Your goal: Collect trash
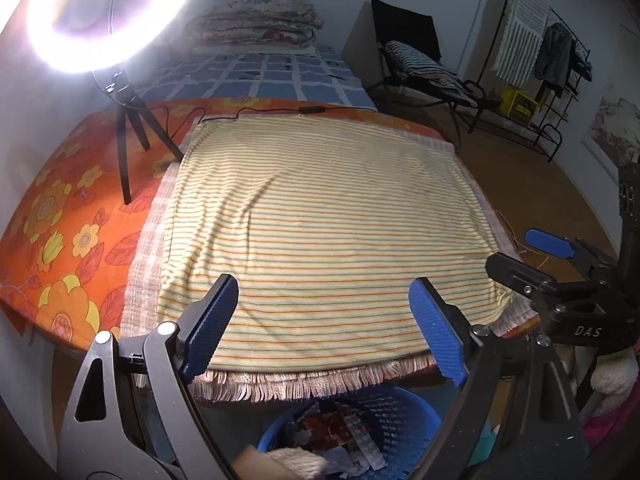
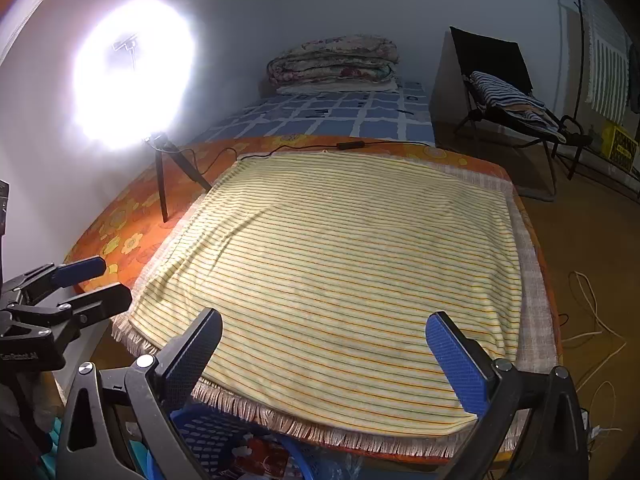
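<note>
Both grippers empty, trash already in basket below worktop edge.
Left gripper (image 1: 324,324) and right gripper (image 2: 324,356) hung spread, holding nothing; blue basket (image 1: 404,412) with trash (image 1: 340,428) lay at 6 o'clock, nearer the left (striped cloth (image 1: 320,220) showed no scraps).

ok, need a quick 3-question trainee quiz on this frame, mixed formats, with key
1. True or false: the left gripper and the right gripper are both open and hold nothing.
2. Multiple choice: where does the collected trash lie? A) on the striped cloth B) in the blue basket below the table's near edge C) on the black chair
3. Fill in: the bright lamp at the table's far left is a ____ light on a small tripod.

Key
1. True.
2. B: the blue basket holds wrappers, and the striped cloth shows no litter.
3. Ring: the ring light.
</note>
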`<action>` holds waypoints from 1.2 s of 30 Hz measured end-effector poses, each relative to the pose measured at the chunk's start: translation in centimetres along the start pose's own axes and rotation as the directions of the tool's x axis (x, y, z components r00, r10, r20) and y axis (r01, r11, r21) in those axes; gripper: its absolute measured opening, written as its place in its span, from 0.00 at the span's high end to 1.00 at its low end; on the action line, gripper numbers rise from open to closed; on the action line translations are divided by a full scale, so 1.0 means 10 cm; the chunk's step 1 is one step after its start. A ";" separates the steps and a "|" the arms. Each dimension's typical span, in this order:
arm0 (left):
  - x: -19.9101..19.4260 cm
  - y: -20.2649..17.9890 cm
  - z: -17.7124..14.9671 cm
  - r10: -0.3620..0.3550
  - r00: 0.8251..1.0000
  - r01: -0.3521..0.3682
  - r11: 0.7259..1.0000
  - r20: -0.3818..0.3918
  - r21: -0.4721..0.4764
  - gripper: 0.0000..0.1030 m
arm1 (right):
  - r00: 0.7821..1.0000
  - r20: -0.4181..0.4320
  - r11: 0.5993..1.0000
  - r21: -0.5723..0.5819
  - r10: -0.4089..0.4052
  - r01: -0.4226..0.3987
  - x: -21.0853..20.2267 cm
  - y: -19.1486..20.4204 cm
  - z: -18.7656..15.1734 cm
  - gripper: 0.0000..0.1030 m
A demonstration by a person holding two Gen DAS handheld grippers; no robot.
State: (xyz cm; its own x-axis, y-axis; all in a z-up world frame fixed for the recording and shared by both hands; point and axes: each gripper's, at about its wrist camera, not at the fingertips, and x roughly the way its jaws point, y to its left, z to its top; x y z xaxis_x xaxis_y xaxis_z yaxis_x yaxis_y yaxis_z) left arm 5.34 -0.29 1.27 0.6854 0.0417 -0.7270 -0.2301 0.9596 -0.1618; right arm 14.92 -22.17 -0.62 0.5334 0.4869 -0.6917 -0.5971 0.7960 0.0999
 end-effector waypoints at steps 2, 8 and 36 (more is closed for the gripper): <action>0.00 0.00 -0.01 0.006 1.000 -0.006 1.000 0.000 0.002 0.12 | 1.000 -0.001 1.000 0.001 0.001 -0.001 -0.01 0.00 -0.01 0.00; -0.08 -0.07 -0.02 0.022 0.999 -0.023 0.999 0.044 0.026 0.03 | 1.000 -0.003 1.000 0.010 -0.007 0.007 -0.03 -0.02 -0.04 0.00; -0.10 -0.07 -0.06 0.038 0.998 -0.039 0.999 0.052 0.030 0.01 | 1.000 -0.013 0.997 0.080 0.013 -0.012 -0.02 -0.15 -0.09 0.00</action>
State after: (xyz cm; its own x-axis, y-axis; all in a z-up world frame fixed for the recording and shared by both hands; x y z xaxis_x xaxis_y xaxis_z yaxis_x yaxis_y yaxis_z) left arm 4.41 -1.19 1.75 0.7109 0.0924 -0.6972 -0.2360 0.9652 -0.1128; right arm 15.15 -23.79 -1.24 0.5178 0.4926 -0.6995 -0.5535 0.8163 0.1651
